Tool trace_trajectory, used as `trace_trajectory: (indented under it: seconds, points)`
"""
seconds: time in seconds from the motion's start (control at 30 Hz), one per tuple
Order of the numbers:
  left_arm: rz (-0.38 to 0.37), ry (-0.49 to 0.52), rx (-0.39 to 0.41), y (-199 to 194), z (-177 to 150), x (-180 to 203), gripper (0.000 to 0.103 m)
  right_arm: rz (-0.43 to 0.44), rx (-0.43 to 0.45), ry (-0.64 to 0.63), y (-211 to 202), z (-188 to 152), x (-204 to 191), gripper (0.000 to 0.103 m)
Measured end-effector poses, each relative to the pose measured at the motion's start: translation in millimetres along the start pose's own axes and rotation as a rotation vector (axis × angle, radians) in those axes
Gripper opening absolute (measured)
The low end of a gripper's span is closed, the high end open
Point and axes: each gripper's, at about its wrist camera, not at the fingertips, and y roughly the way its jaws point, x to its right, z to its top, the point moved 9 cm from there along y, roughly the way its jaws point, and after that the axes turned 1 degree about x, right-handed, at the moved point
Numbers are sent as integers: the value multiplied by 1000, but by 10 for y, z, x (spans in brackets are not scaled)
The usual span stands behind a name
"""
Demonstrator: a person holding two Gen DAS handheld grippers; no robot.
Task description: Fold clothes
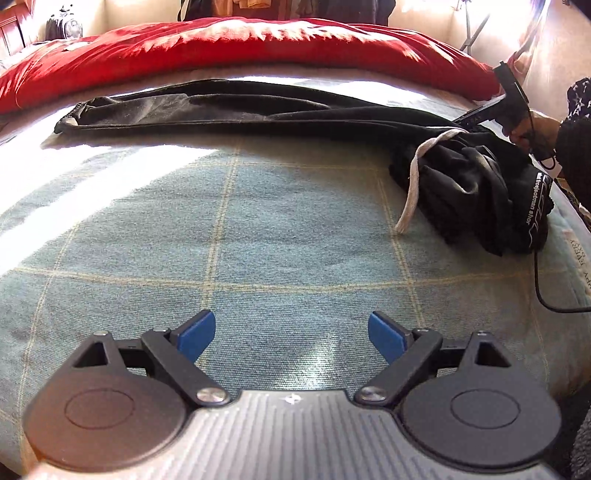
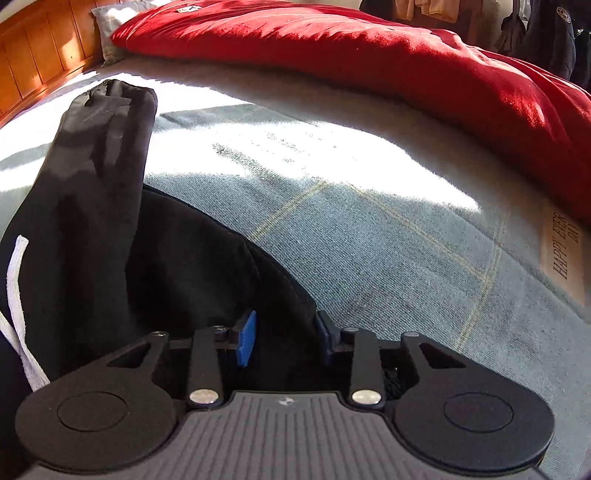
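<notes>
Black trousers lie stretched across the checked blue bed cover, legs to the left, the waist bunched at the right with a white drawstring trailing out. My left gripper hovers open over bare cover, well short of the trousers. My right gripper, in a person's hand, is at the waist end. In the right wrist view this gripper has its blue pads closed in on a fold of the black trousers; a leg runs away to the upper left, the drawstring at the left.
A red duvet is heaped along the far side of the bed. A wooden headboard and a pillow stand at the far left. A thin black cable hangs at the right edge. Clothes hang beyond the bed.
</notes>
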Motion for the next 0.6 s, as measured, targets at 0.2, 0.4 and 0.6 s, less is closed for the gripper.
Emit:
trace_trajectory:
  seconds: [0.2, 0.4, 0.6]
  points:
    - [-22, 26, 17, 52, 123, 83, 89, -184, 56, -91, -244, 92, -129, 11]
    - [-33, 19, 38, 60, 190, 78, 89, -450, 55, -72, -420, 189, 240, 10]
    - [-56, 4, 57, 76, 241, 65, 90, -477, 7, 68, -279, 99, 567, 17]
